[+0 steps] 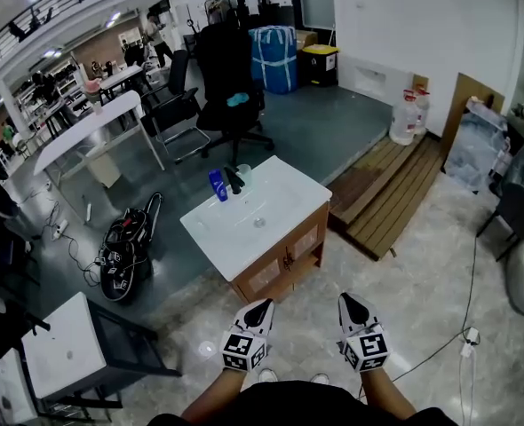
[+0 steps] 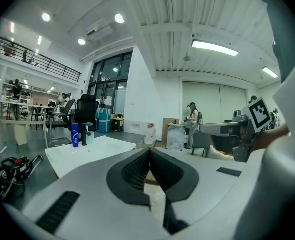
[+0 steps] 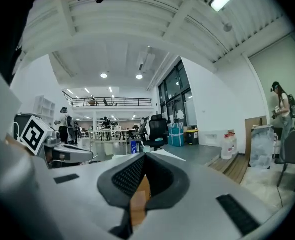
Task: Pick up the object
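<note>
A blue bottle [image 1: 218, 185] stands at the far left corner of a white sink top [image 1: 280, 198] on a wooden cabinet, beside a black faucet [image 1: 234, 179] and a clear cup [image 1: 245, 175]. The bottle [image 2: 75, 135] shows small and far off in the left gripper view, and the bottle [image 3: 133, 147] also shows in the right gripper view. My left gripper [image 1: 260, 307] and right gripper [image 1: 348, 300] hover side by side close to my body, short of the cabinet's front. Both point toward the sink. The jaws of the left gripper [image 2: 148, 153] and of the right gripper [image 3: 143, 159] meet with nothing between them.
A black office chair [image 1: 229, 78] stands behind the sink. On the floor to the left lies a black bag [image 1: 124, 247], with a white table [image 1: 67, 349] nearer me. A wooden platform [image 1: 395, 193] lies to the right, and a cable [image 1: 464, 327] crosses the tiles.
</note>
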Demonstrator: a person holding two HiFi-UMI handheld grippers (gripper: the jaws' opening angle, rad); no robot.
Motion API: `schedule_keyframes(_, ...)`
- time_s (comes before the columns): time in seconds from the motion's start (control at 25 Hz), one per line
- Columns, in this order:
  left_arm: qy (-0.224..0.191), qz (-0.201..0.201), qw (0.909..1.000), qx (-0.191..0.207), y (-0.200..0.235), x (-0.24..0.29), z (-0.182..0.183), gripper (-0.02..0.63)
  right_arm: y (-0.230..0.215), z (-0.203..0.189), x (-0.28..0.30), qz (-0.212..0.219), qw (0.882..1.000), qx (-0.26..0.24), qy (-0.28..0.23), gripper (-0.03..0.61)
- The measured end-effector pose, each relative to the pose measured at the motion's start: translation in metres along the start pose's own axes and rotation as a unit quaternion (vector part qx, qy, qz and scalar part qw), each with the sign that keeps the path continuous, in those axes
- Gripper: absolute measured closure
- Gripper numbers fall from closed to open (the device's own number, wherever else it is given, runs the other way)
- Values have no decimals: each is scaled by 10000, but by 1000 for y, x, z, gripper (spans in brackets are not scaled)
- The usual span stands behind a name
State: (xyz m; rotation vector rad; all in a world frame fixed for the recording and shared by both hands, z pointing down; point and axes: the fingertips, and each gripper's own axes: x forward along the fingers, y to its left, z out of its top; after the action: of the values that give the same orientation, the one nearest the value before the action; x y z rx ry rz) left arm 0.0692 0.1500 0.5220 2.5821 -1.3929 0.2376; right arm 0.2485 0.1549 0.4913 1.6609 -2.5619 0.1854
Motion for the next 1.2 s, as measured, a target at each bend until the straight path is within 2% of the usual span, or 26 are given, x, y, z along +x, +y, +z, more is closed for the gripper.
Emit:
schedule_keyframes(0.48, 0, 245, 9997, -79, -38, 12, -3, 594, -33, 4, -18, 344, 9989, 230, -199, 560)
schedule_keyframes(0.64, -4, 358, 9991, -239, -29, 18, -6, 594, -37, -2, -13, 388, 9989, 211, -137, 560)
schedule_keyframes(0.88, -25, 422, 9988, -261, -12, 33, -4, 594, -42, -5, 2, 463, 9988, 140, -50, 560)
schedule_keyframes(1.2, -78, 352, 9988, -321, 16, 51, 3, 594, -36, -2, 42, 545, 9985, 87, 59, 560)
